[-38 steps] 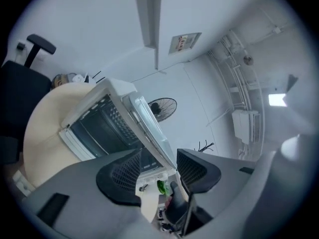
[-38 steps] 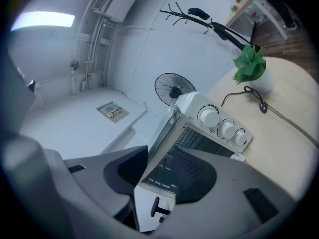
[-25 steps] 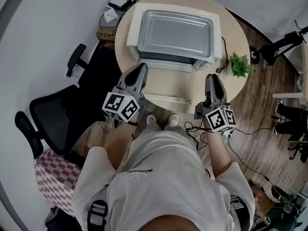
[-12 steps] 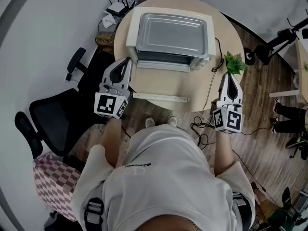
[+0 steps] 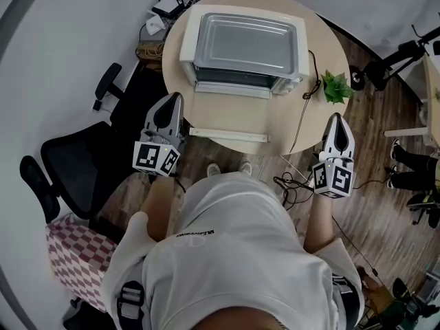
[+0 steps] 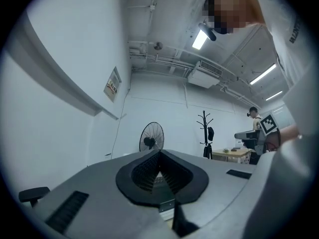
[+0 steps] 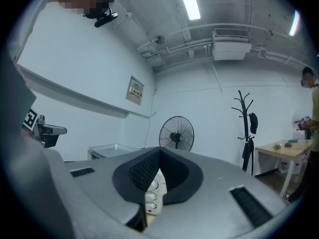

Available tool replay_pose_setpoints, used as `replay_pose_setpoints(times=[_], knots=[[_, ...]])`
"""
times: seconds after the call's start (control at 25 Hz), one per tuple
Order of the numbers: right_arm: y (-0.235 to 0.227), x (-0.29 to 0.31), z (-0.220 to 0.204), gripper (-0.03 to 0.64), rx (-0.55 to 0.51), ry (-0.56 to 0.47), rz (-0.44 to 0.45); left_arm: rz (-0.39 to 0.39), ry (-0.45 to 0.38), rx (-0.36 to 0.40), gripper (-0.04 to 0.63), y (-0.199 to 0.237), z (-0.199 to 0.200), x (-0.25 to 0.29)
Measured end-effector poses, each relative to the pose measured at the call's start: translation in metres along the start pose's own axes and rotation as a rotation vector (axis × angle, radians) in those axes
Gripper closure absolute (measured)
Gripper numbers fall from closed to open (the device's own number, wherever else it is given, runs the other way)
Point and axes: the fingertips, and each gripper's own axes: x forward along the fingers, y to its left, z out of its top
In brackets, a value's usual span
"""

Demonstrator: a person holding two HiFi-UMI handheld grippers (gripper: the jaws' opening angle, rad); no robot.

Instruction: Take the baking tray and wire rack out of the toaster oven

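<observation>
Silver box-shaped toaster oven [image 5: 247, 43] on the round beige tabletop [image 5: 326, 47], door lowered open.
The left gripper [image 5: 170, 102] is held at the left edge, the right gripper [image 5: 337, 119] at the near-right edge, both pairs of fingers pressed together on nothing; the baking tray and wire rack cannot be made out.

Muted, greyish pictures — ceiling strip lights [image 7: 188, 1] glare, fisheye edges bend and darken

Toaster oven [image 5: 246, 43] brushed metal top; table [image 5: 237, 119] pale wood.
</observation>
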Motion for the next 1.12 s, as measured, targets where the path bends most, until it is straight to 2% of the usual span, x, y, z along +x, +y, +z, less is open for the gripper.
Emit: replay_pose_setpoints(times=[0.36, 1.12], knots=[[-0.005, 0.001, -0.008, 0.618, 0.035, 0.019, -0.002, 0.039, -0.001, 0.03, 0.592, 0.013, 0.006, -0.004], [-0.014, -0.006, -0.01, 0.618, 0.062, 0.031, -0.021, 0.047, -0.011, -0.01, 0.592, 0.01, 0.008, -0.008]])
